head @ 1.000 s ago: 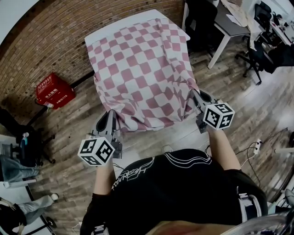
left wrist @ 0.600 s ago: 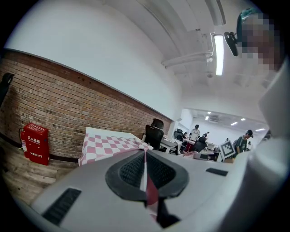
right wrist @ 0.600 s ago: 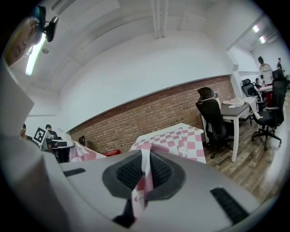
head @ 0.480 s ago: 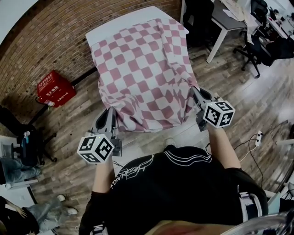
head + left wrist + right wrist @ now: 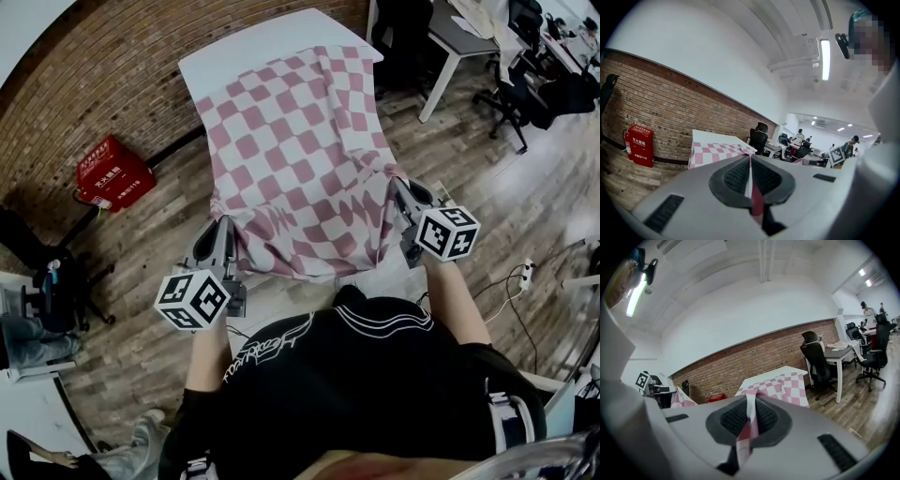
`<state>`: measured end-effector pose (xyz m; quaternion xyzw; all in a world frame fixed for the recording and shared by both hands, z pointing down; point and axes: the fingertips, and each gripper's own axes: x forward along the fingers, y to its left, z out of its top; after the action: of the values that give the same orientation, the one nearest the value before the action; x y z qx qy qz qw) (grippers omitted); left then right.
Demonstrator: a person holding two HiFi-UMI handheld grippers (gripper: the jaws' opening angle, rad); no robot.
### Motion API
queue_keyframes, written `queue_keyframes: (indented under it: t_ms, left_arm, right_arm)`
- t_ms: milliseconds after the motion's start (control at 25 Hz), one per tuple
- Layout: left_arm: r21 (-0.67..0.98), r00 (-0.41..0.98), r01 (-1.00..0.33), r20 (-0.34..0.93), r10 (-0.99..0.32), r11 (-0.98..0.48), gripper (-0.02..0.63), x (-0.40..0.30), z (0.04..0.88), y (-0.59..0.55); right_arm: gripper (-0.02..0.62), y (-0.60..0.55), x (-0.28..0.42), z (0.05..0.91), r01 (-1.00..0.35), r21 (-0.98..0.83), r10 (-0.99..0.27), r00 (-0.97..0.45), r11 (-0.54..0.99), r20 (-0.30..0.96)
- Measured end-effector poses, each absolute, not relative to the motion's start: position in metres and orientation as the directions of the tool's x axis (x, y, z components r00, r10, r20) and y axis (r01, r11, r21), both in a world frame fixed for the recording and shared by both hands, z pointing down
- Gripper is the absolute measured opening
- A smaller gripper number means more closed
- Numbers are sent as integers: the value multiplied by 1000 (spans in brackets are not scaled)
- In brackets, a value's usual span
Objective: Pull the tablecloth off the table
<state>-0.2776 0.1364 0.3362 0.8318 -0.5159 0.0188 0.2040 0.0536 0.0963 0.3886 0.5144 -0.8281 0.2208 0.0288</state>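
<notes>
A pink-and-white checked tablecloth lies over a white table and hangs slack off its near end. My left gripper is shut on the cloth's near left corner, my right gripper on the near right corner. In the left gripper view a strip of the tablecloth is pinched between the dark pads. The right gripper view shows the same: the tablecloth clamped between the pads, the rest of it stretching back to the table. The table's far end is bare.
A red box stands on the wood floor by the brick wall at left. Desks and black office chairs fill the right. A person's legs show at the left edge. My own body in a black shirt fills the bottom.
The cloth has slid toward me along the table, baring more white tabletop at the far end. Both grippers have kept their hold on the corners.
</notes>
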Motion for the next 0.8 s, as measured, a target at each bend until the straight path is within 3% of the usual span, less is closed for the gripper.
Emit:
queue_keyframes:
  t_ms: [800]
  left_arm:
    - [363,479,-856,286,-830,-369,6,-320,376,227]
  right_arm:
    - [-2,201,13,433,-864,-355,-817,-472,356,330]
